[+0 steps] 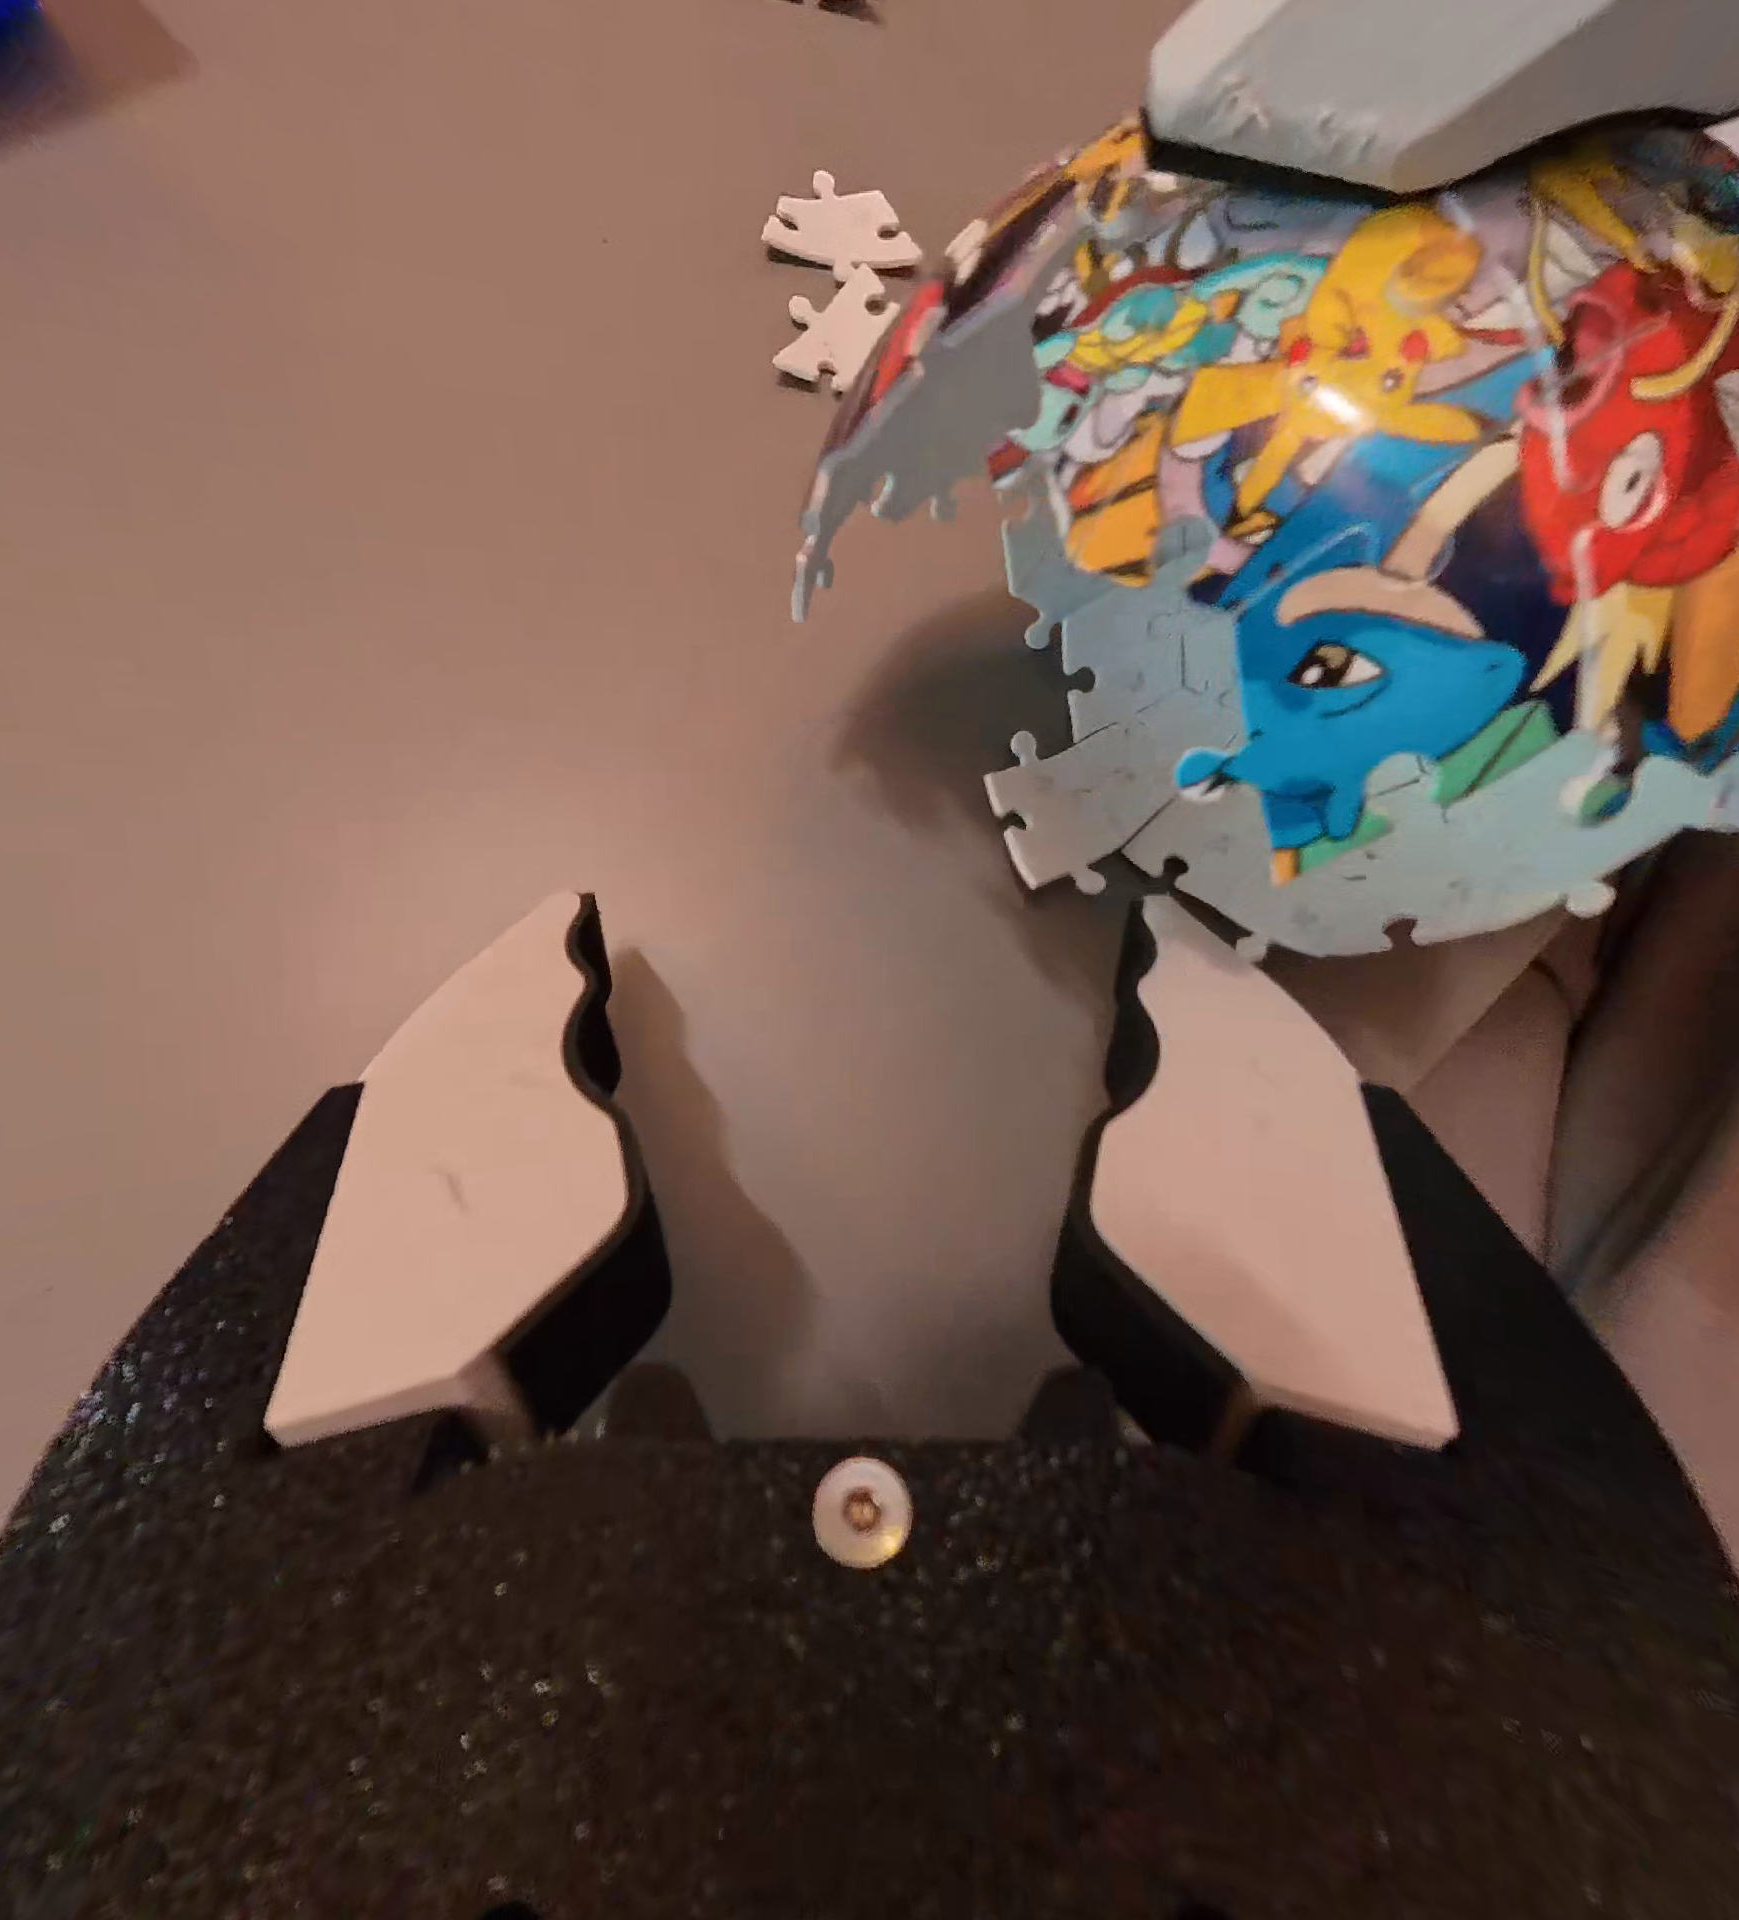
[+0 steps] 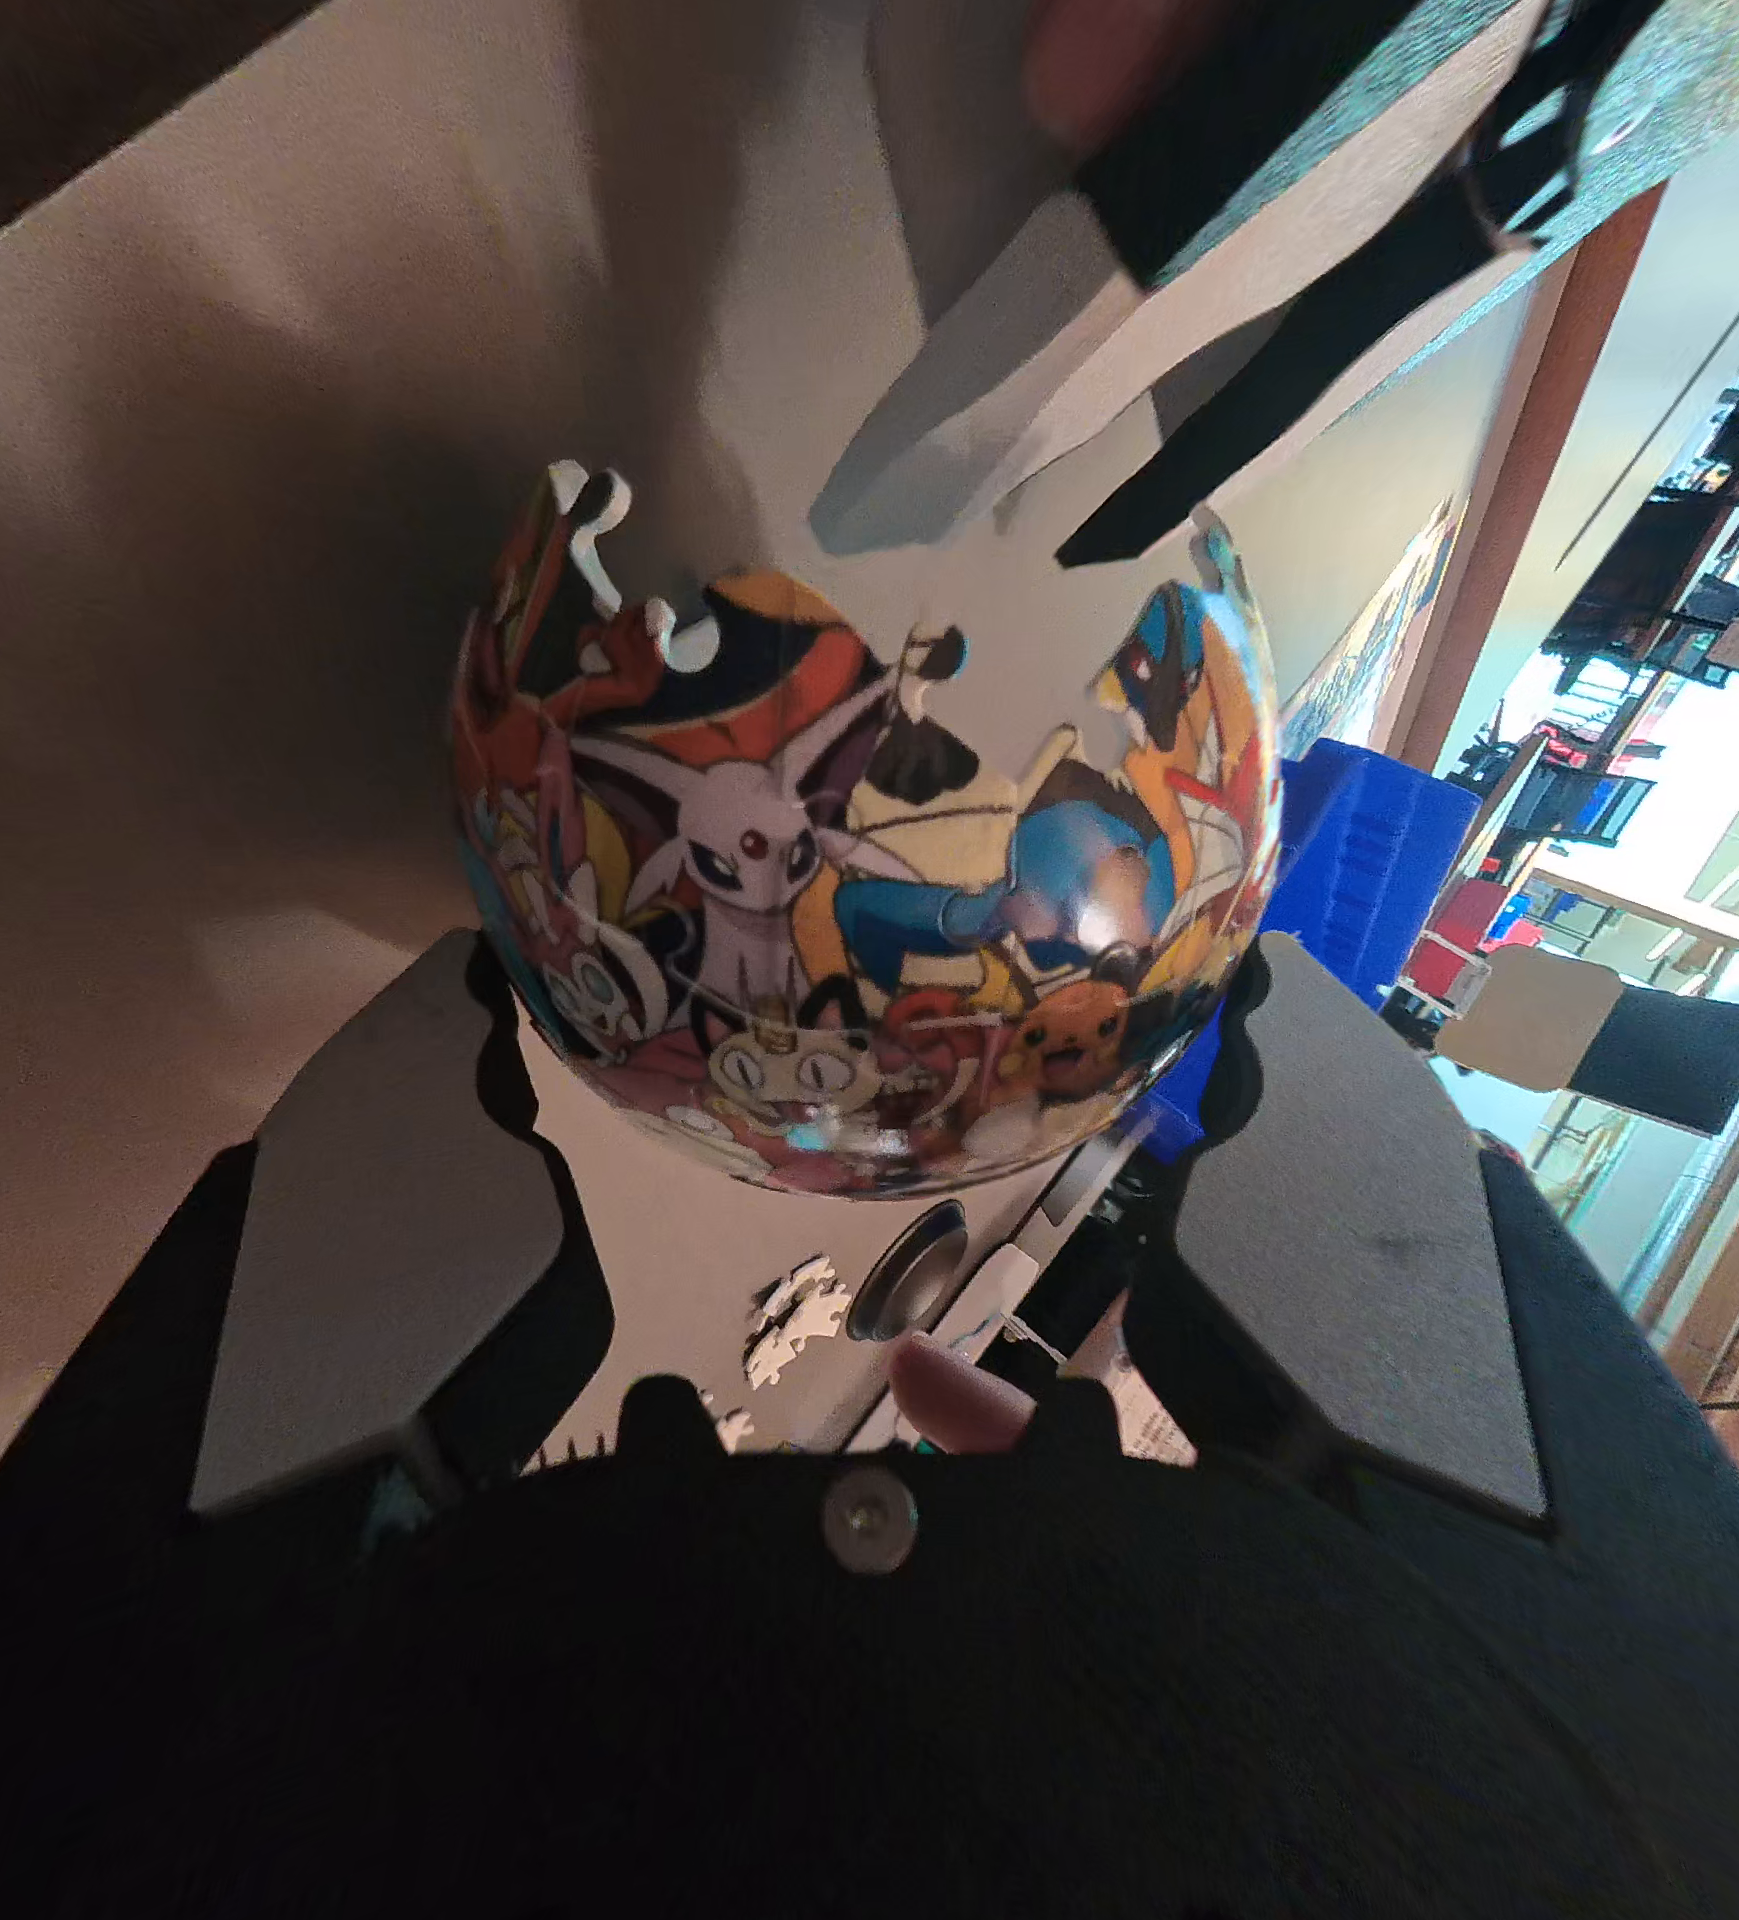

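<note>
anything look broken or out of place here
The puzzle ball has a jagged hole in its shell, with pieces missing along its left edge. Two loose pieces lie white side up on the table beside it.

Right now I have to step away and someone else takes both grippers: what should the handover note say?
Left gripper: open, empty, above the table, its right fingertip just below the puzzle ball.
Right gripper: shut on the puzzle ball, held off the table.
Ball: partly assembled, with an open gap and jagged edge on one side.
Two loose white pieces lie on the table beside it; more sit near the table's edge in the right wrist view.
</note>
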### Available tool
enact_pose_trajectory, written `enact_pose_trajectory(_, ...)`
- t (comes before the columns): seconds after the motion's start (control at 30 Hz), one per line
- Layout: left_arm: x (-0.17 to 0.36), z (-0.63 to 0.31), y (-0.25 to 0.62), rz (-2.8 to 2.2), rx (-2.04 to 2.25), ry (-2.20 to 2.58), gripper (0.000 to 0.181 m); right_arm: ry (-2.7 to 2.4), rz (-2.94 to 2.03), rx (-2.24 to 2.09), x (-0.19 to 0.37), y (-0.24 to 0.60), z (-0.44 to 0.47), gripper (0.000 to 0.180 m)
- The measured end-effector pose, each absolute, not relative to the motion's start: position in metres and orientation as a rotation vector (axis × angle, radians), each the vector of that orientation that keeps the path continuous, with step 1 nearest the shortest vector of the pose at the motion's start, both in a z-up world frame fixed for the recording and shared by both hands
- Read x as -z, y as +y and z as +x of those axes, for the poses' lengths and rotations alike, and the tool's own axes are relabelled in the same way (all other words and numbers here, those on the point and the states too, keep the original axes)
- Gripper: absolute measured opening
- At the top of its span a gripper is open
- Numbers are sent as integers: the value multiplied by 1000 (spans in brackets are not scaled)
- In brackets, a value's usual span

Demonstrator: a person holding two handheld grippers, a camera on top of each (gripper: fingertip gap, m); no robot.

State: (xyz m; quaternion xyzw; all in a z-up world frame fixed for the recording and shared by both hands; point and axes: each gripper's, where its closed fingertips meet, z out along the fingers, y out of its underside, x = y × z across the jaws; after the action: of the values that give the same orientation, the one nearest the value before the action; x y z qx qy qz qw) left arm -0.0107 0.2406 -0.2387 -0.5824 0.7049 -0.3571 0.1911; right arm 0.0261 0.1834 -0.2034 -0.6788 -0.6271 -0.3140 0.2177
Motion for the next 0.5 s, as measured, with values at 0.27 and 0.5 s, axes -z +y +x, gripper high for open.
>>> enact_pose_trajectory(0.27,225,-12,250,-1678,1176,1873,90,-1740,-1856,955,203,182,25,127)
enact_pose_trajectory(0.5,231,-13,249,-1612,1119,1970,90,-1747,-1818,1078,202,180,26,127)
